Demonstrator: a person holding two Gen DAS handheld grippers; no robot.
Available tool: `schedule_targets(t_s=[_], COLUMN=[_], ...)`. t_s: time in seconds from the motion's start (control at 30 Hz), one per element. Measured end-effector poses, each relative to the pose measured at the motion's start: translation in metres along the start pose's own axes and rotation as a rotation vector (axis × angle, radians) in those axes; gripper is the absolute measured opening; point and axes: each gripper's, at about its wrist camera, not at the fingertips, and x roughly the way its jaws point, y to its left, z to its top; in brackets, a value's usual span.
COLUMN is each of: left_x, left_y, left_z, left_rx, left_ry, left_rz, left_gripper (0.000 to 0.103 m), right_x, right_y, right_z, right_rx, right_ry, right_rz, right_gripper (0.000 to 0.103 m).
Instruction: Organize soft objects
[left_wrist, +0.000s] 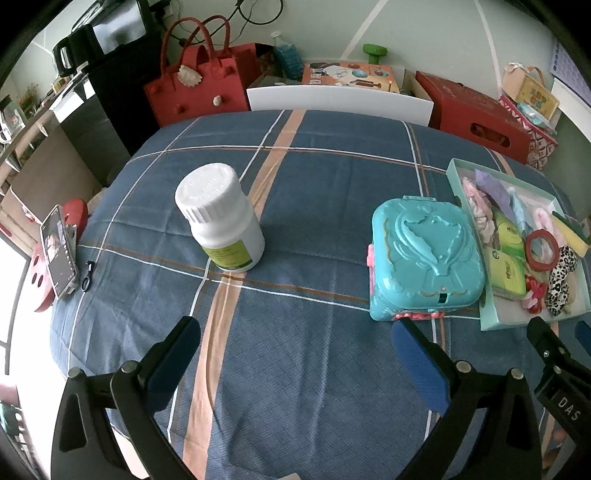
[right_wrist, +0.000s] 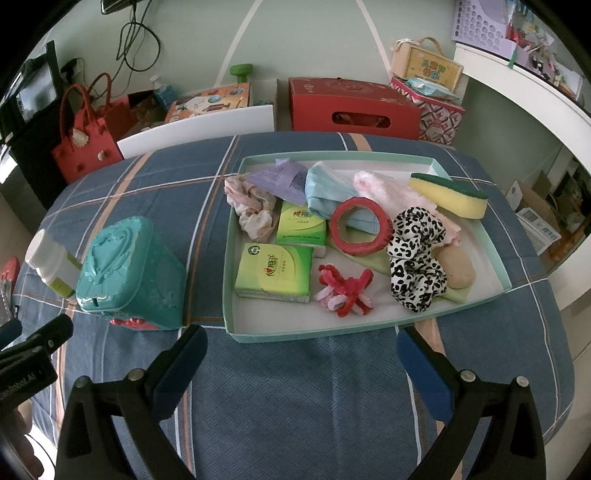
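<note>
A shallow mint tray (right_wrist: 369, 157) (left_wrist: 453, 170) lies on the blue plaid tablecloth and holds the soft items: two green tissue packs (right_wrist: 275, 271), a leopard scrunchie (right_wrist: 413, 254), a red ring (right_wrist: 360, 225), a yellow sponge (right_wrist: 447, 194), a blue mask (right_wrist: 325, 186), pink fluffy cloth (right_wrist: 380, 188) and red-pink hair ties (right_wrist: 345, 286). My right gripper (right_wrist: 301, 350) hovers open just in front of the tray, empty. My left gripper (left_wrist: 295, 343) is open over bare cloth, between the white bottle (left_wrist: 219, 218) and the teal plastic case (left_wrist: 424, 258).
The teal case (right_wrist: 133, 273) stands just left of the tray, the white bottle (right_wrist: 51, 262) beyond it. A phone on a red stand (left_wrist: 57, 251) is at the table's left edge. Red bags (left_wrist: 195, 85), boxes (right_wrist: 351, 105) and a white chair back (left_wrist: 340, 101) lie behind the table.
</note>
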Motion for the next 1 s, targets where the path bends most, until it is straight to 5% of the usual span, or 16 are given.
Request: schedule_targets(t_s=[1.0], left_x=[0.0000], left_y=[0.0007], left_z=[0.0014], left_rx=[-0.024], left_ry=[0.004], left_rz=[0.011], left_gripper=[0.103], right_x=[0.0020], right_y=[0.0022], right_z=[-0.0009], right_rx=[-0.012], right_ry=[0.007], right_rz=[0.001], right_gripper=[0.103])
